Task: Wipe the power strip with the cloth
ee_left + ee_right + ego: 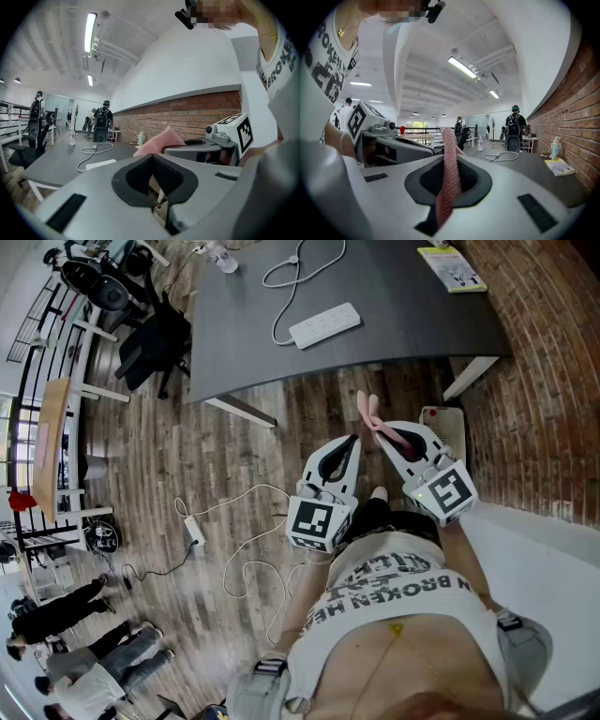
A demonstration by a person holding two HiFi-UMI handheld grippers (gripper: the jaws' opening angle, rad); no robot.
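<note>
The white power strip (325,324) lies on the dark grey table (394,324), its white cable looping away behind it. Both grippers hang in front of the table's near edge, above the wooden floor and short of the strip. My right gripper (380,432) is shut on a pink cloth (369,412), which sticks out past its tips; in the right gripper view the cloth (450,178) stands upright between the jaws. My left gripper (352,439) is shut with nothing in it. The left gripper view shows the strip (101,164) ahead on the table and the cloth (157,143) to the right.
On the table are a yellow booklet (452,268) at the far right and a clear bottle (223,259) at the far left. A black chair (155,343) stands left of the table. A brick wall (544,381) runs along the right. Another strip with cable (195,531) lies on the floor.
</note>
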